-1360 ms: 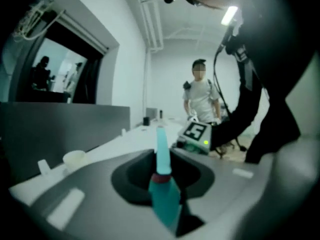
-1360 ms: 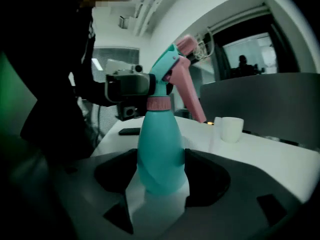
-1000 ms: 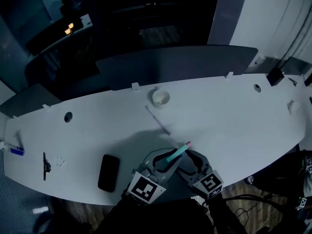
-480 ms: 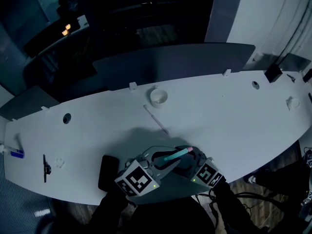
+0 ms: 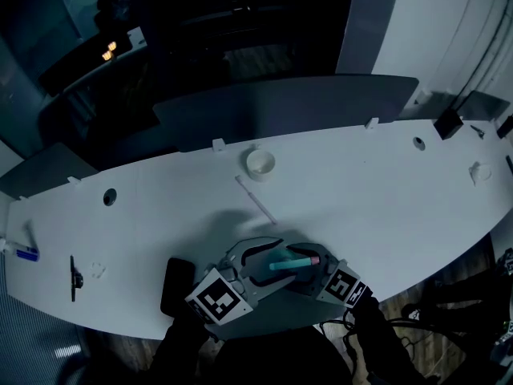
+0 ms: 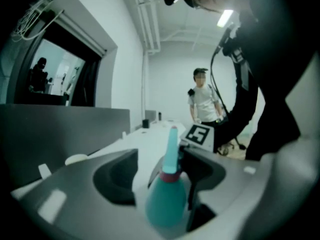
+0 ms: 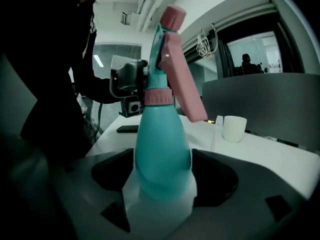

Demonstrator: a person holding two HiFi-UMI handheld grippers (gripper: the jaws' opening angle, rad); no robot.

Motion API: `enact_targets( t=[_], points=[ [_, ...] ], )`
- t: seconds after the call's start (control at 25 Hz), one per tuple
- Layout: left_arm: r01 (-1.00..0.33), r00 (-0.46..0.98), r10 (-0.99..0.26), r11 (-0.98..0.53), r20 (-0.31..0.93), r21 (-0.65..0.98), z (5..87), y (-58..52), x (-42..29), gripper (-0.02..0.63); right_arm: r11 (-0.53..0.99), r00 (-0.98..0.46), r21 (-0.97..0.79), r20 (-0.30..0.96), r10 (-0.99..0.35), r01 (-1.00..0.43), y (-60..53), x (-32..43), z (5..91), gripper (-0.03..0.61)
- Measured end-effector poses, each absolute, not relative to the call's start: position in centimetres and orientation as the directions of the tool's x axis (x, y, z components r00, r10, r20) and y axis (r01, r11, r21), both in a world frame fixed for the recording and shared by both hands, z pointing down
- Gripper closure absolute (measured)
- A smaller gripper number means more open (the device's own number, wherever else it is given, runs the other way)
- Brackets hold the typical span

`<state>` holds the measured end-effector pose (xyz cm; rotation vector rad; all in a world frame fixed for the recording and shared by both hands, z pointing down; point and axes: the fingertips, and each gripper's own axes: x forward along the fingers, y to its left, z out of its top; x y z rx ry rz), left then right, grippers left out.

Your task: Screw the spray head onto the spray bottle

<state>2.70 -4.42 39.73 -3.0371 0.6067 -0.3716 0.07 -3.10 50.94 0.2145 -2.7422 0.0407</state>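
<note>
A teal spray bottle (image 7: 162,154) with a pink collar and a pink-triggered spray head (image 7: 170,59) stands between my right gripper's (image 7: 162,160) jaws, which press on its body from both sides. In the head view the bottle (image 5: 287,261) lies nearly level between both grippers at the table's front edge. My left gripper (image 6: 160,156) has the bottle's (image 6: 166,204) blurred teal shape and pink ring between its jaws. Those jaws are opening, and a gap shows at the left jaw. In the head view the left gripper (image 5: 255,261) is left of the bottle and the right gripper (image 5: 309,265) right of it.
On the white table (image 5: 385,199) stand a white cup (image 5: 260,164) and a thin white tube (image 5: 256,199) beyond the grippers. A black phone (image 5: 176,285) lies to the left. A dark partition (image 5: 280,111) runs along the far edge. A person (image 6: 204,101) stands at the table's end.
The left gripper has turned and shifted left, and its jaws have spread off the bottle. The bottle has tipped from pointing up-right to nearly level.
</note>
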Motion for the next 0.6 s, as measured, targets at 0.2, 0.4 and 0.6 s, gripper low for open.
enact_targets(
  t=[0.2, 0.4, 0.6],
  points=[
    [-0.396, 0.897, -0.395, -0.917, 0.198, -0.036, 39.5, -3.8, 1.9, 0.212, 0.977, -0.91, -0.013, 0.368, -0.191, -0.211, -2.7, 0.4, 50.2, 0.16],
    [-0.477, 0.868, -0.472, -0.879, 0.151, -0.005, 39.1, -3.0, -0.6, 0.187, 0.924, -0.879, -0.027, 0.322, -0.352, -0.381, -2.6, 3.2, 48.1, 0.16],
    [-0.538, 0.838, -0.522, -0.839, 0.16, 0.08, 41.2, -1.7, -3.2, 0.187, 0.83, -0.804, -0.06, 0.296, -0.516, -0.555, -1.7, 5.6, 47.8, 0.16]
  ],
)
